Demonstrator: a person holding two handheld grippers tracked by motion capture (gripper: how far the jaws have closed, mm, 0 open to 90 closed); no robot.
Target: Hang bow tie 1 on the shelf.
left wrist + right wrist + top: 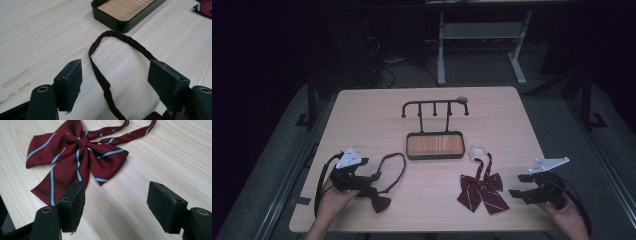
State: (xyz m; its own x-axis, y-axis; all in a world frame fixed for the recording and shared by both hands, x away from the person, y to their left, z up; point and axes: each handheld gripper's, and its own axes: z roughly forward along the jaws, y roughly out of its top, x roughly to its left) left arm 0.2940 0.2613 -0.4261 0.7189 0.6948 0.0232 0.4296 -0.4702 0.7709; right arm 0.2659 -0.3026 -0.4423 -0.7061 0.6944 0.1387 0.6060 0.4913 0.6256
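A dark brown bow tie (378,201) lies at the front left of the table, its neck strap (393,169) looping toward the tray. My left gripper (368,181) hovers over it, open; in the left gripper view the strap (105,82) runs between the wide-apart jaws, untouched. A red striped bow tie (482,192) lies at the front right with its straps reaching up to a white clasp (477,150). My right gripper (521,185) stands open just right of it; the red bow tie (75,157) lies beyond its jaws.
A black tray with a wooden floor (435,145) sits mid-table, seen too in the left gripper view as a tray corner (120,23). Behind it stands a black hook rack (434,107). Bare tabletop surrounds them. A desk frame (482,40) stands beyond the table.
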